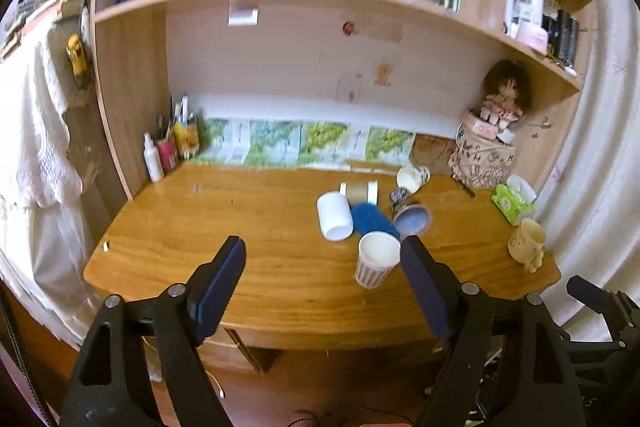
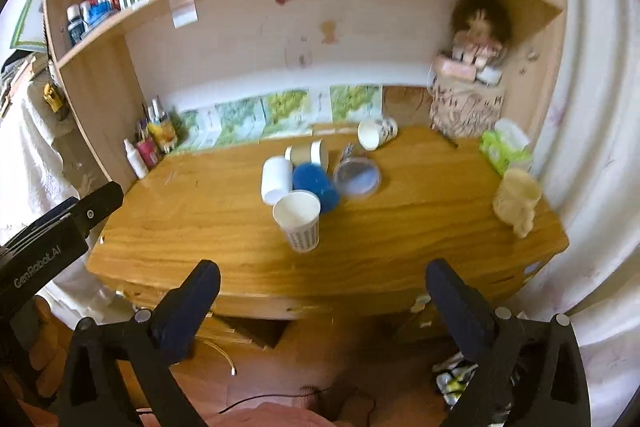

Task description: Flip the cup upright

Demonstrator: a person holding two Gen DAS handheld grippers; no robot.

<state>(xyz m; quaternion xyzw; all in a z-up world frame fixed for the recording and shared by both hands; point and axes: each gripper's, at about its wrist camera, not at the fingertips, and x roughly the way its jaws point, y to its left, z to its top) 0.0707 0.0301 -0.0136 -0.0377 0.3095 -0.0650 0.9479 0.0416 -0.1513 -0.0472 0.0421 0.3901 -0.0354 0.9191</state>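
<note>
- Progress first: one striped paper cup (image 2: pixel 298 221) stands mouth-up near the front middle of the desk (image 2: pixel 400 247), so I judge at least one flip done.
- Cups on their sides behind it — a white cup (image 2: pixel 276 183), a blue cup (image 2: pixel 316 185), a clear plastic cup (image 2: pixel 357 175) and a patterned paper cup (image 2: pixel 377 133) farther back toward the wall. I take these as what is left, though the task names only one cup and I cannot tell which it means.
- My left gripper (image 1: pixel 322 259) is spread wide and holds nothing; from its camera the striped cup sits just inside its right finger, apparently apart from it.
- My right gripper (image 2: pixel 322 283) is likewise released and empty, hanging short of the desk's front edge, well apart from every cup.
- A roll of tape (image 2: pixel 308 153) lies behind the white and blue cups, touching or nearly so — I cannot say which.
- Hard to read: the right view is smeared by motion, so the clear cup's rim and the cream mug (image 2: pixel 516 199) at the right edge are vague.
- The blue cup's mouth is hidden behind the upright one in both views.
</note>
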